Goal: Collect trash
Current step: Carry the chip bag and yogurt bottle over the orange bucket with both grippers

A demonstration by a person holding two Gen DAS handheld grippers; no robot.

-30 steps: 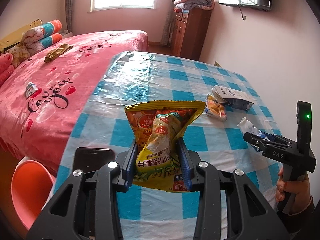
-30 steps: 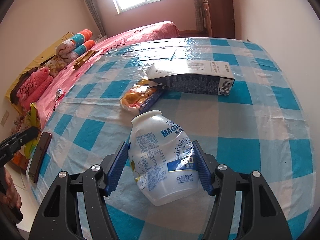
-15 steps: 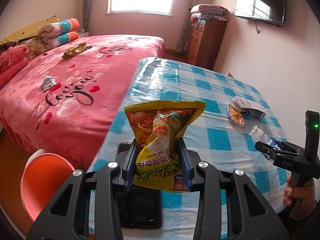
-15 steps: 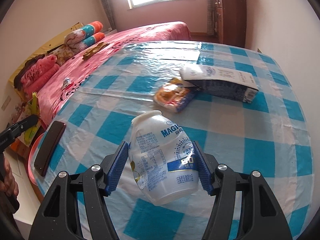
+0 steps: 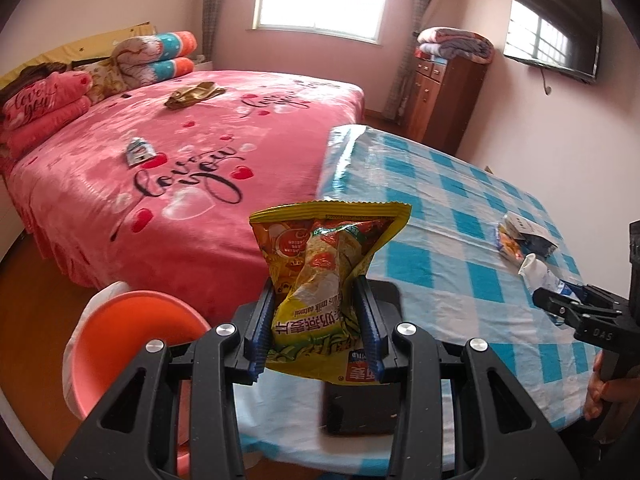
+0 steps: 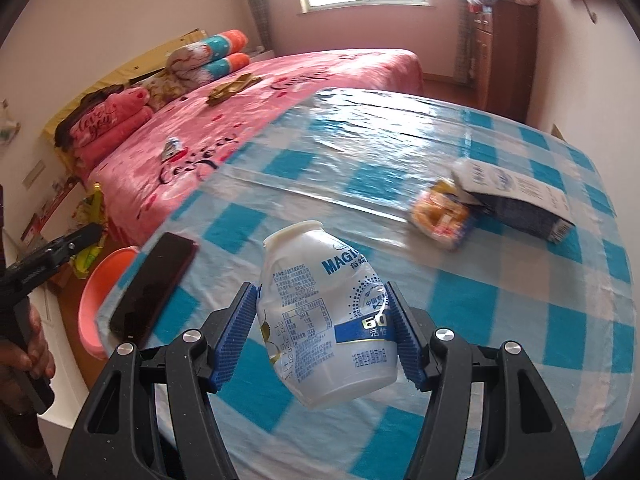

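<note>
I am holding a yellow snack bag (image 5: pixel 320 280) in my left gripper (image 5: pixel 316 332), the jaws closed in on its lower half so that the crimped top is standing up above them. In my right gripper (image 6: pixel 326 340) I am pinching a crushed white drink bottle (image 6: pixel 326 320), the jaws pressing into its sides, its open neck tilting up and away from me. Both pieces are hanging clear of the checked tablecloth (image 6: pixel 500 312).

Just past the left gripper, at the near edge of the table, a dark phone (image 6: pixel 154 284) is lying flat; that is not trash. Beside the table, low on the left, an orange basin (image 5: pixel 132 340) is sitting on the floor, and I am taking it for the bin.

So I judge this the carrying step. Next I am needing to bring each gripper over the basin's mouth and only then let go, keeping clear of the phone.

Further across the table a small orange wrapper (image 6: pixel 440 216) and a flattened carton (image 6: pixel 516 200) are touching each other, not yet collected.
</note>
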